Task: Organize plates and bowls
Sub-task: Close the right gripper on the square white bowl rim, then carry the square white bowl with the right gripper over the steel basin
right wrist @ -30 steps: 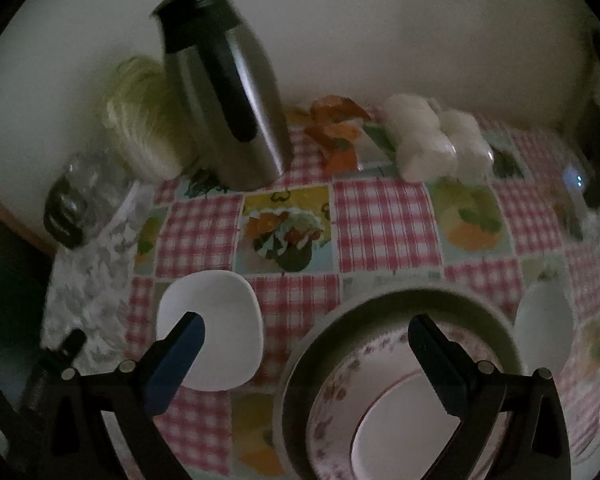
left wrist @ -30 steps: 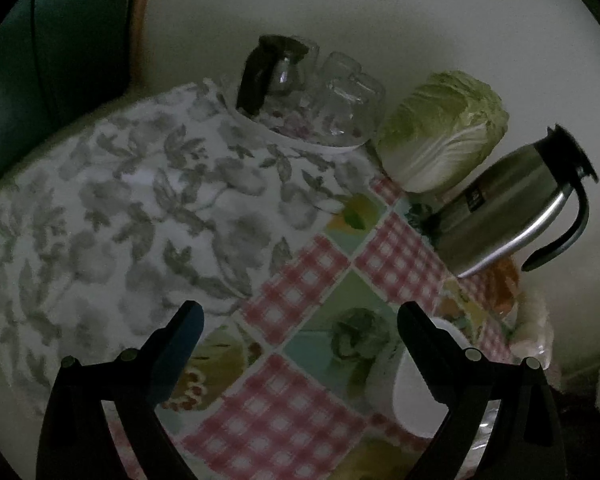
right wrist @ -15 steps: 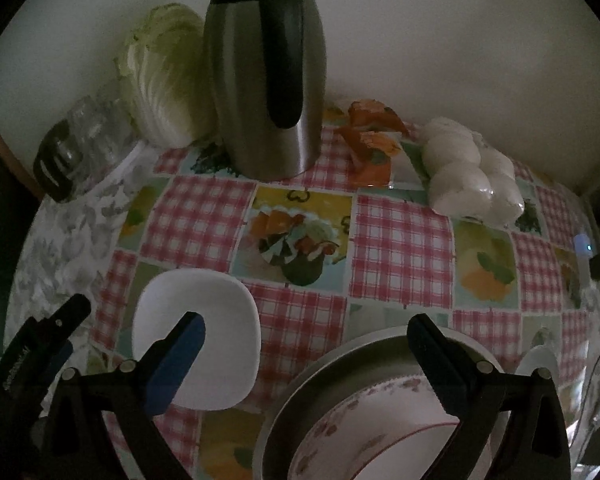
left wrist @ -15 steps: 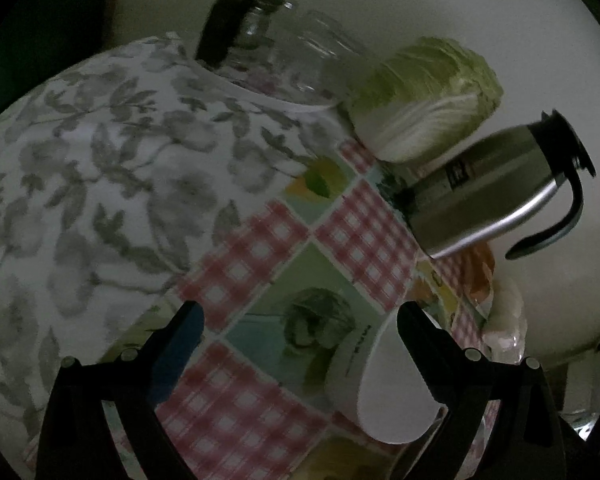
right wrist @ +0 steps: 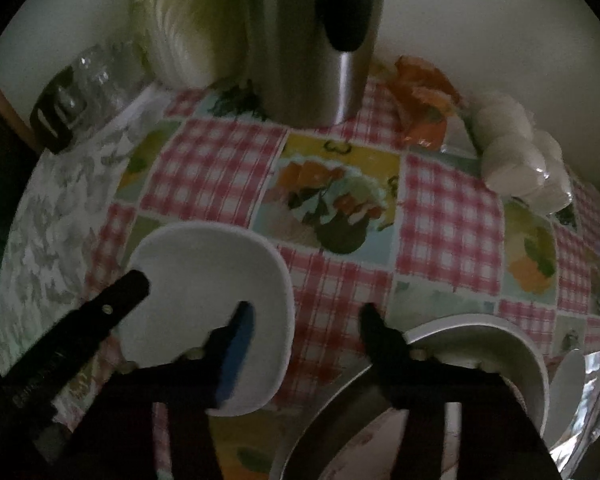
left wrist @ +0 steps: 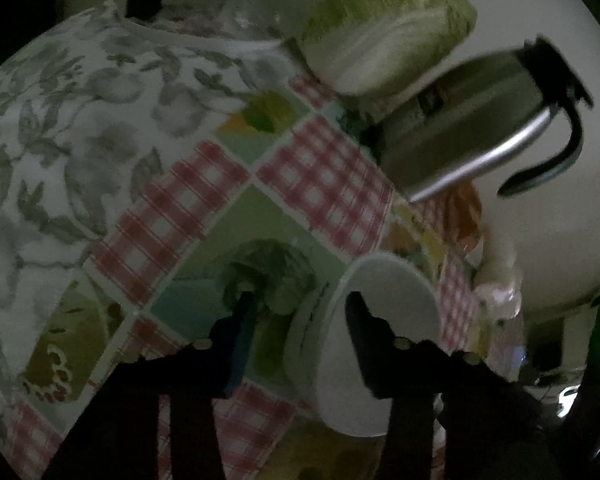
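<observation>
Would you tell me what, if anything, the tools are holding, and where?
Nothing clearly yet: left tool and right tool have just been closing astride opposite rims of the white bowl, not visibly pressing it.

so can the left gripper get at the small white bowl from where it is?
Probably yes: the left gripper has just been closing, jaws straddling the white bowl's near rim, nothing in between.

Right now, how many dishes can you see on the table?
3 at least: a square white bowl at the left, a large round bowl lower right, seemingly with more stacked inside, and a small white dish partly hidden at the right edge.
</observation>
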`<state>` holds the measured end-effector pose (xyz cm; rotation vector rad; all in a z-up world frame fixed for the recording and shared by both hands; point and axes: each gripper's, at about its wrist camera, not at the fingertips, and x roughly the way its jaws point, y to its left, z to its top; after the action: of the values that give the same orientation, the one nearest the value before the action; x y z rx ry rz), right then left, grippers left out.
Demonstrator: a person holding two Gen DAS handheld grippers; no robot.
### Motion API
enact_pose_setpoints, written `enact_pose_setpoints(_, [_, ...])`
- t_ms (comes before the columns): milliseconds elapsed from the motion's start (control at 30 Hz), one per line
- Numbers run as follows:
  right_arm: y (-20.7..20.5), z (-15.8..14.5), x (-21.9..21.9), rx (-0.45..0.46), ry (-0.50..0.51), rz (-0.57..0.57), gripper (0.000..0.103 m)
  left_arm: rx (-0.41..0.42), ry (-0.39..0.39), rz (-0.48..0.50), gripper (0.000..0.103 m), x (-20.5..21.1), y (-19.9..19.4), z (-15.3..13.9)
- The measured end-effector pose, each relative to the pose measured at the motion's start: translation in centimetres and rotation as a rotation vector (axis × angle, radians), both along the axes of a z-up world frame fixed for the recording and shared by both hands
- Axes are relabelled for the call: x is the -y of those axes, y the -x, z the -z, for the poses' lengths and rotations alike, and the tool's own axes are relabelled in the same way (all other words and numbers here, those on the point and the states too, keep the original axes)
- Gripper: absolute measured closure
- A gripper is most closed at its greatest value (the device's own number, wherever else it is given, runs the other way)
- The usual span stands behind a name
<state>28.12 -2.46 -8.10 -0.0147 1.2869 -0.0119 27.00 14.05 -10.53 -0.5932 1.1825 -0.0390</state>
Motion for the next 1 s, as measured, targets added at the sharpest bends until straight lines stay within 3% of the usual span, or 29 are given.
enact_pose_setpoints(133, [0.0, 1.0, -0.5, -0.014, 0.008, -0.006, 0.069, -0.035, -0.023, 0.025, 0.062, 0.8, -0.3, 1.1])
enact_pose_setpoints(233, [0.1, 1.4, -0.8, -0.021, 0.011, -0.016, 0.074, -0.052, -0.024, 0.033, 0.063, 0.8, -0.4, 1.7])
enact_pose_setpoints(367, [0.1, 1.8, -1.4, -0.028, 0.02, -0.03, 0.075, -0.076, -0.02, 0.031, 0.081, 0.6, -0.4, 2.4])
enact_pose_setpoints(500, [0.2, 2.3, -1.4, -0.039, 0.024, -0.024, 0.079, -0.068, 0.036, 0.027, 0.087, 0.3, -0.3, 2.7])
enact_pose_setpoints(633, [0.2, 2.5, -1.4, -0.049, 0.02, -0.023, 0.089, -0.066, 0.052, 0.024, 0.087, 0.4, -0.2, 2.7])
enact_pose_setpoints(1000, [0.8, 1.0, -2.3, -0.035, 0.015, -0.037, 0.089, -0.047, 0.066, 0.014, 0.087, -0.4, 0.4, 1.3])
